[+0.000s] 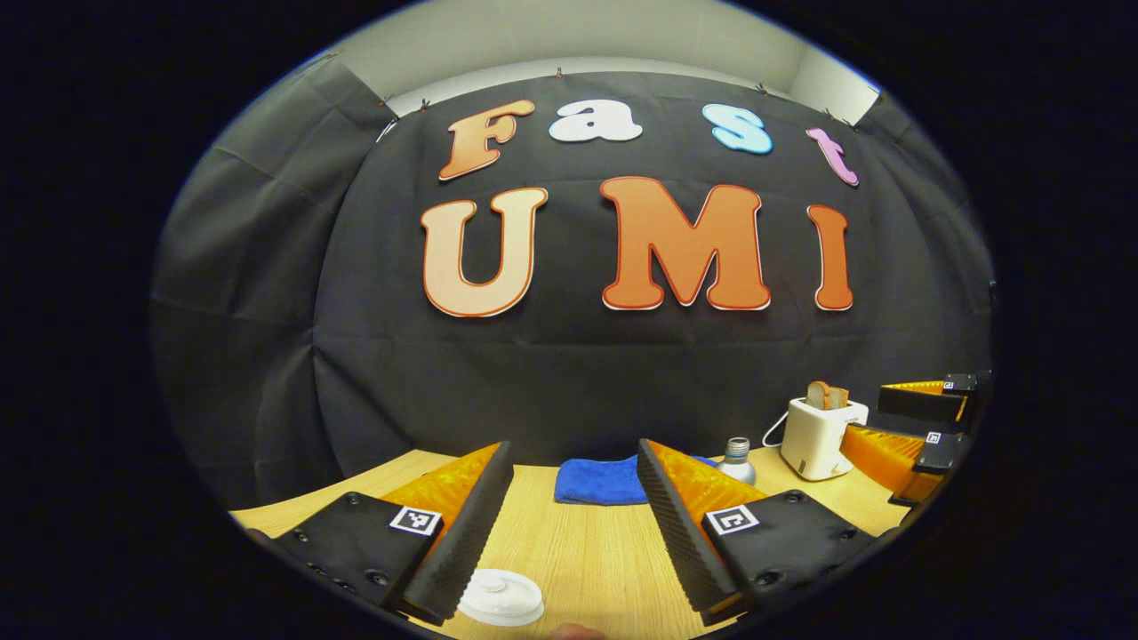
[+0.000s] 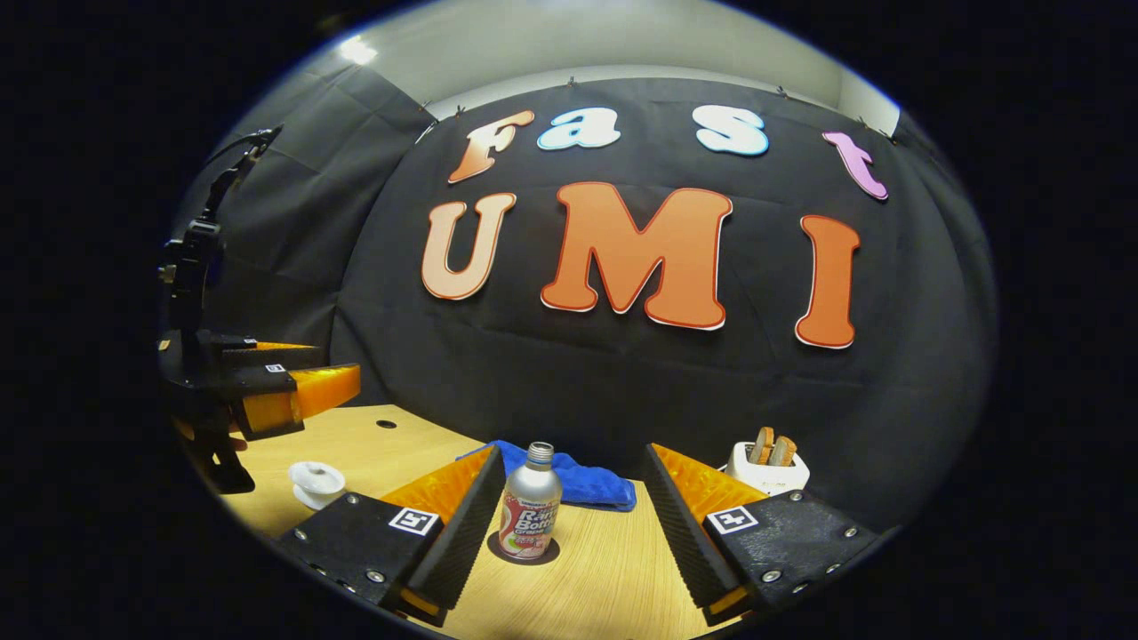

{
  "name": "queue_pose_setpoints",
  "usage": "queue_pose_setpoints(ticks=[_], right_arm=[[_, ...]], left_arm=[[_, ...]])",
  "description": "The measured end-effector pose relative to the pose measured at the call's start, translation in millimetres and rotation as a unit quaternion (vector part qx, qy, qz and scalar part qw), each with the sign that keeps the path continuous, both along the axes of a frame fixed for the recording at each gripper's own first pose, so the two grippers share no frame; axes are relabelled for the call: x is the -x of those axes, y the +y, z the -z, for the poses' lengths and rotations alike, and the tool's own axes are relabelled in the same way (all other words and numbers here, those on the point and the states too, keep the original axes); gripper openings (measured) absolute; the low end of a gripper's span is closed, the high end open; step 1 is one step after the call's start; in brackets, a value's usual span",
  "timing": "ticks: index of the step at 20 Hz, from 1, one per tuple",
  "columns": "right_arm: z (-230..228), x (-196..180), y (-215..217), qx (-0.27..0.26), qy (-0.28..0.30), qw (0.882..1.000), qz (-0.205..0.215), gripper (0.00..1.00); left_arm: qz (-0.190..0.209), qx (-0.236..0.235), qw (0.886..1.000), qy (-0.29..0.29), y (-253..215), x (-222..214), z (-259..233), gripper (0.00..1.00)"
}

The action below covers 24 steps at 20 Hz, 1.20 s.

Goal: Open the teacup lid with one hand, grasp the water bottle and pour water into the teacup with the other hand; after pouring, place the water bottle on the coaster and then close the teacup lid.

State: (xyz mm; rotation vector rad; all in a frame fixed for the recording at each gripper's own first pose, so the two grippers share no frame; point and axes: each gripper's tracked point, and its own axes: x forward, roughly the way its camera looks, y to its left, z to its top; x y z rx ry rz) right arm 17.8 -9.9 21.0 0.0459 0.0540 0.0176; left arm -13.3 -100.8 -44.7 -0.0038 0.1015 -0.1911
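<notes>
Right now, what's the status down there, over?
Both claws open, left, right, holding nothing. Bottle upright on its coaster, between the right claw's fingers. Lid on the cup. Nothing blocking.

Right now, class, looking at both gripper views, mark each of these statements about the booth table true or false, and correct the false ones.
1. The water bottle stands upright on a dark coaster. True.
2. The right gripper is shut on the bottle. False: its fingers stand apart, the bottle untouched between them.
3. The white teacup lid is on the cup. True.
4. The toaster is empty. False: bread slices stick out of it.
5. A blue cloth lies behind the bottle. True.
</notes>
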Motion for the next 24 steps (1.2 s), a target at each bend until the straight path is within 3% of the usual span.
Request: queue_pose_setpoints(ticks=[3,4,5,6,7,10,11,13,14,17,23,24], right_arm=[[-3.9,3.7,-7.1,-0.007,-0.007,1.000,0.019,0.94],[-3.2,6.3,-9.2,-0.015,-0.006,1.000,0.025,0.94],[-3.6,7.7,-11.5,-0.025,-0.004,0.999,0.031,0.94],[-2.8,8.4,-13.1,-0.035,-0.004,0.999,0.034,0.94],[-2.0,9.1,-14.8,-0.044,-0.003,0.998,0.037,0.94],[2.3,13.5,-19.3,-0.059,0.006,0.997,0.045,0.94],[1.7,15.2,-19.6,-0.059,0.007,0.997,0.046,0.94],[-1.5,17.1,-18.0,-0.054,0.003,0.997,0.047,0.94],[-1.6,18.5,-16.3,-0.049,0.003,0.998,0.047,0.94],[-2.0,21.8,-14.4,-0.041,0.000,0.998,0.051,0.97],[-2.8,20.1,-13.7,-0.042,-0.002,0.998,0.053,0.94],[-2.3,19.0,-14.2,-0.044,-0.002,0.998,0.053,0.94]], left_arm=[[-0.004,-0.001,1.000,-0.010,-2.1,4.1,-12.1,0.99],[-0.005,-0.001,1.000,-0.012,-2.8,6.6,-14.1,0.92],[-0.004,-0.002,1.000,-0.013,-2.6,8.2,-16.5,0.92],[-0.001,-0.003,1.000,-0.013,-4.9,9.8,-18.0,0.99],[0.000,-0.002,1.000,-0.016,-5.6,10.8,-19.7,0.92],[0.001,0.003,1.000,-0.021,-5.0,14.7,-23.2,0.92],[0.002,0.004,1.000,-0.021,-5.6,15.4,-23.7,0.96],[0.004,0.003,1.000,-0.017,-4.9,17.9,-21.6,0.92],[0.004,0.005,1.000,-0.015,-5.1,18.3,-20.5,1.00],[0.006,0.011,1.000,-0.011,-3.1,21.1,-17.2,0.96],[0.001,0.008,1.000,-0.011,3.4,22.2,-14.1,0.96],[0.001,0.008,1.000,-0.012,4.1,23.2,-14.3,1.00]])
